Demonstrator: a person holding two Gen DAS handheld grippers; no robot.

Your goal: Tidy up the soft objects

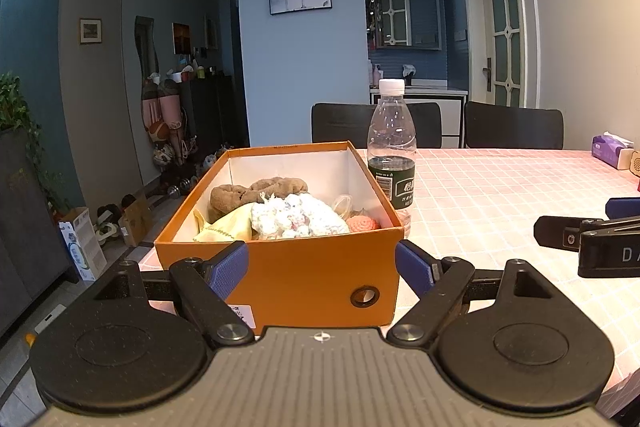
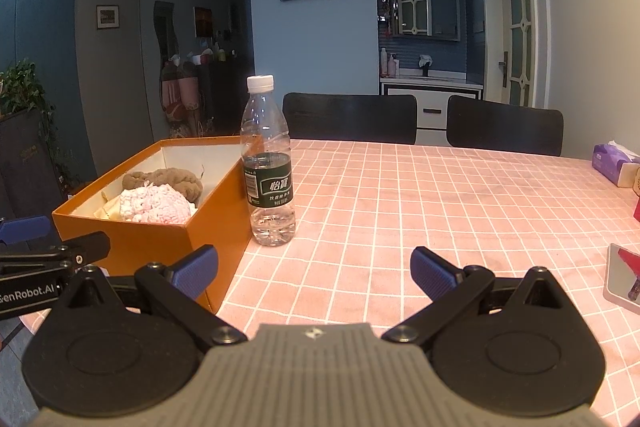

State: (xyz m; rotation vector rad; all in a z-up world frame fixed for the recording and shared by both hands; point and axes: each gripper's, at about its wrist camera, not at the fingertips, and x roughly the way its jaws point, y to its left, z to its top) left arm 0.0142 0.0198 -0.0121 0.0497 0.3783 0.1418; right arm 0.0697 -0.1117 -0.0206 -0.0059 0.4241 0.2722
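An orange box (image 1: pixel 304 267) stands at the table's left end; it also shows in the right wrist view (image 2: pixel 152 247). Inside lie a brown plush (image 1: pixel 256 191), a white-pink knitted piece (image 1: pixel 300 217), a yellow cloth (image 1: pixel 224 227) and a pink knitted ball (image 1: pixel 362 223). The knitted piece (image 2: pixel 156 207) and brown plush (image 2: pixel 168 179) show in the right wrist view too. My left gripper (image 1: pixel 322 267) is open and empty, just before the box's near wall. My right gripper (image 2: pixel 314 271) is open and empty over the tablecloth, right of the box.
A water bottle (image 1: pixel 391 151) stands against the box's right side, also in the right wrist view (image 2: pixel 269 163). Pink checked tablecloth (image 2: pixel 440 211). Tissue pack (image 2: pixel 612 161) at the far right. A white tray (image 2: pixel 624 279) at the right edge. Two black chairs (image 2: pixel 352 117) behind.
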